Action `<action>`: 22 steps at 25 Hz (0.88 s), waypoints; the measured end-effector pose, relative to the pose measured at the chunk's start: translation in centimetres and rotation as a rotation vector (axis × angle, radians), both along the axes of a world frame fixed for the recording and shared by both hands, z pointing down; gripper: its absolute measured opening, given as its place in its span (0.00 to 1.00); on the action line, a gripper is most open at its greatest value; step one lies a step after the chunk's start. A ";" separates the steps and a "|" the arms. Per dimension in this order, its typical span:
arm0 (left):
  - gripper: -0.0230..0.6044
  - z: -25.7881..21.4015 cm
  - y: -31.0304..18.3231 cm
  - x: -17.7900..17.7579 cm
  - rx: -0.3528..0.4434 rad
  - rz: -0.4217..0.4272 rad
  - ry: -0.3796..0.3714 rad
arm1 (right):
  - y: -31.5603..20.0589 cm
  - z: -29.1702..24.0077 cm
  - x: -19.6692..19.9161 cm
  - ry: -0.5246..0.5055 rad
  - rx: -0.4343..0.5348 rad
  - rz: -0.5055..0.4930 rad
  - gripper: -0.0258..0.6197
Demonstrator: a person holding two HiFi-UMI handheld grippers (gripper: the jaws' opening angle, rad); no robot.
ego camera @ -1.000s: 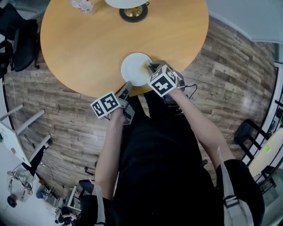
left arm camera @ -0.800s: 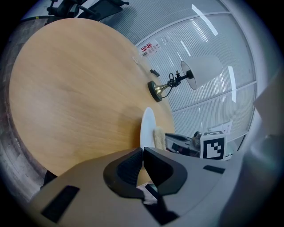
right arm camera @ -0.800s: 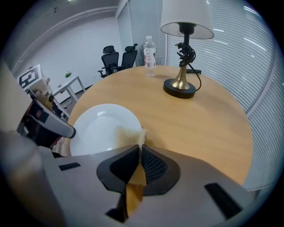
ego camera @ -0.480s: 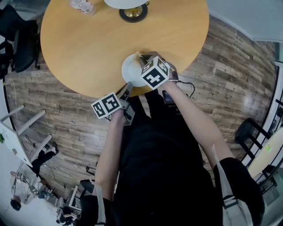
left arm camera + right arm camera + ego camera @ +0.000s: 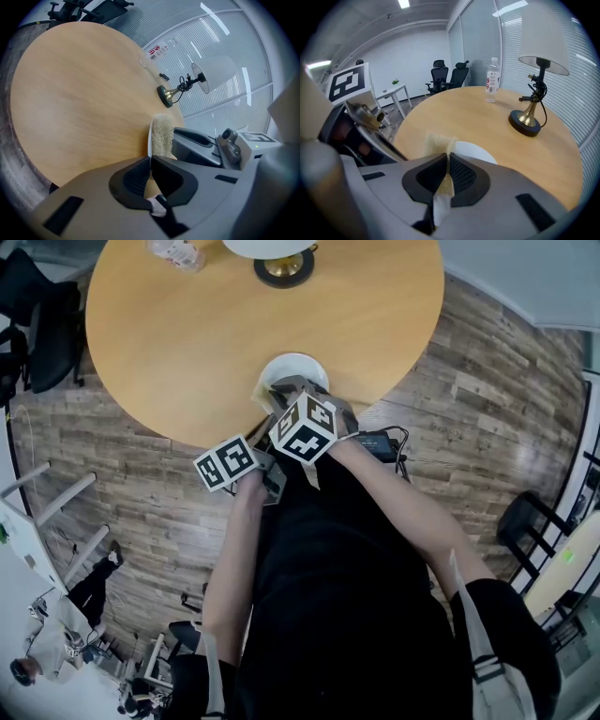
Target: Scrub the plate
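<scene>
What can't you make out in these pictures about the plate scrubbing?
- Head view: the right hand-held gripper covers much of the round white plate, hiding where the beige scrubbing pad touches.
- Left gripper view: plate seen edge-on; its face unreadable.
- Right gripper view: clear bottle's label too small.

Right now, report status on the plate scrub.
Left claw shut on plate rim. Right claw shut on scrub pad, pad at plate. Lamp, bottle far across table.

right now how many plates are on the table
1. The white plate sits at the near edge of the round table, its rim clamped in the left tongs, with the right tongs holding a scrub pad over it. No other shows.
</scene>
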State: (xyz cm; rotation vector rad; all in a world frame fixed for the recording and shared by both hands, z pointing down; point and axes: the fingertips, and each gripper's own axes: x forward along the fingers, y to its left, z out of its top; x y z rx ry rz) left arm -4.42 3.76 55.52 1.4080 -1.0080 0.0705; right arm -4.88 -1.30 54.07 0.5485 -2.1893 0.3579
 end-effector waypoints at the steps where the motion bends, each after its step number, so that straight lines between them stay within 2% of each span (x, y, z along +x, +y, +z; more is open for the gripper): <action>1: 0.08 0.0 0.0 0.0 -0.001 -0.004 0.002 | 0.0 0.1 0.0 0.003 0.004 -0.008 0.08; 11: 0.08 -0.1 0.1 -0.2 0.006 -0.006 0.007 | -6.3 1.7 5.6 0.116 0.060 0.095 0.08; 17: 0.08 -0.1 0.0 -0.2 0.001 -0.017 0.006 | -3.0 2.0 4.6 0.123 0.049 -0.003 0.08; 22: 0.08 0.0 -0.1 -0.4 -0.005 -0.024 0.000 | 0.6 1.7 4.1 0.093 0.007 0.009 0.08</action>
